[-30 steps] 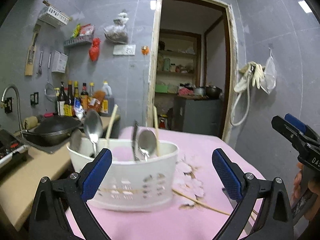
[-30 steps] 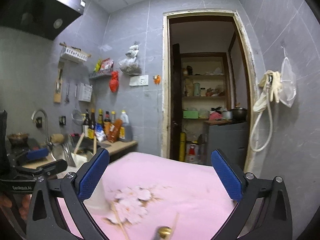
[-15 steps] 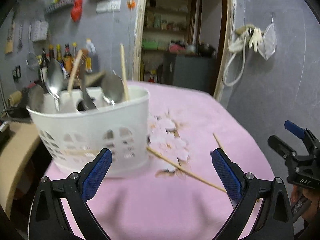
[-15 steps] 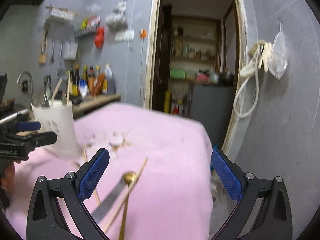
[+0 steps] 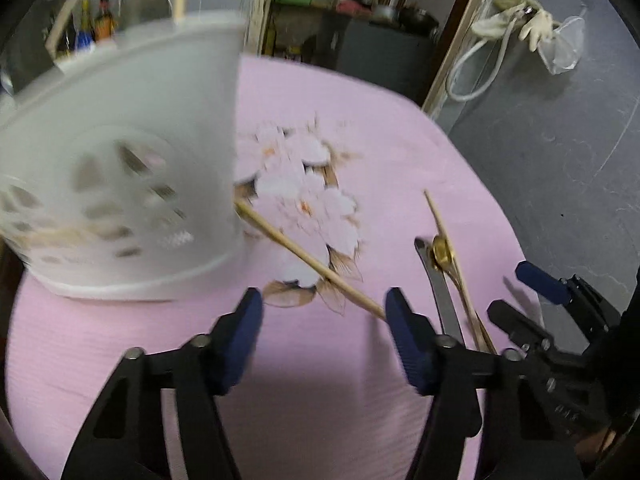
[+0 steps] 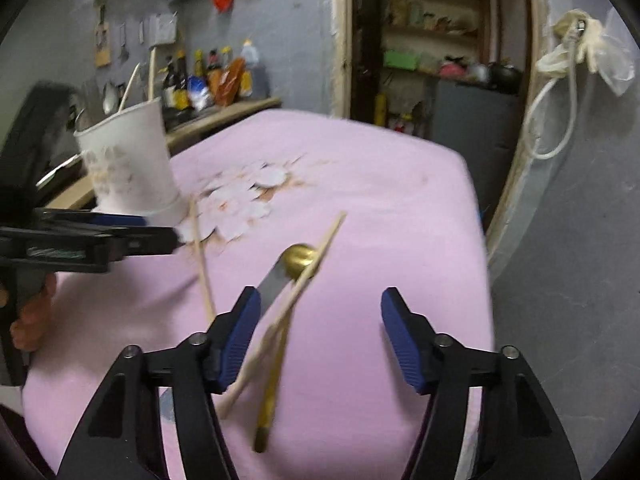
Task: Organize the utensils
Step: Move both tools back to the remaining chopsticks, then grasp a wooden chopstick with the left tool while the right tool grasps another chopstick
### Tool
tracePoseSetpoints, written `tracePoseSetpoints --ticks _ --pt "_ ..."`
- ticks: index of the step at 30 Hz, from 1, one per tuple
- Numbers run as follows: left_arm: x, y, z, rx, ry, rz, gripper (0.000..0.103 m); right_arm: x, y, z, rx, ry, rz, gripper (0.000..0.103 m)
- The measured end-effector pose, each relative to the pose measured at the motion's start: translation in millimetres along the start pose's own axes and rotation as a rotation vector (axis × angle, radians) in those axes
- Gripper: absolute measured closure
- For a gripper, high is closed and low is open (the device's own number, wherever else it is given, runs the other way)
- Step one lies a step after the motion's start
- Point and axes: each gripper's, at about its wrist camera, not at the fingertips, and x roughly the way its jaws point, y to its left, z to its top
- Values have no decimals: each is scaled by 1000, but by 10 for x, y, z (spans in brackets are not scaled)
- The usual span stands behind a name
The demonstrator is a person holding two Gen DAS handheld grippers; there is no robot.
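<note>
A white perforated utensil basket [image 5: 120, 184] stands on the pink tablecloth at left, with spoons and chopsticks in it; it also shows in the right wrist view [image 6: 132, 164]. One wooden chopstick [image 5: 304, 260] lies by the basket's base. A gold spoon [image 6: 298, 260], a steel knife [image 6: 272, 282] and another chopstick [image 6: 304, 276] lie crossed together further right. My left gripper [image 5: 324, 340] is open and empty, just above the first chopstick's near end. My right gripper [image 6: 316, 340] is open and empty over the crossed utensils.
The pink tablecloth [image 6: 380, 208] has a flower print in its middle. A wooden counter with sauce bottles [image 6: 208, 80] runs behind the basket. An open doorway [image 6: 436, 48] is beyond the table's far edge. A grey wall is close on the right.
Both grippers have tilted down and moved closer to the table. The left one now hangs over the loose chopstick, the right one over the spoon, knife and chopstick.
</note>
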Motion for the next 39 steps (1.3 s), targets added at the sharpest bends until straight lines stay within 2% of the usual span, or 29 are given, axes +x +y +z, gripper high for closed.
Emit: tracePoseSetpoints --ticks 4,8,11,12,15,20,28,33,39 --pt "19 -7 75 -19 3 -13 52 86 73 -18 -37 54 11 53" --pt "69 -45 104 -29 13 10 56 149 78 -38 -44 97 3 65" --pt "122 -92 119 -26 20 24 69 136 46 -38 -34 96 -3 80" --pt "155 -108 130 -25 31 21 77 143 37 -27 -28 97 -1 84" --pt "245 -172 154 -1 55 38 80 132 -28 -38 -6 99 2 91" --pt "306 -247 191 35 61 45 85 90 -123 -61 26 87 -4 93" --pt "503 -461 249 162 58 86 86 72 -303 -47 124 71 30 94" --pt "604 -527 269 199 63 64 98 148 -254 37 81 86 11 94" --pt "620 -556 215 263 74 58 99 224 -179 58 -23 82 -80 98"
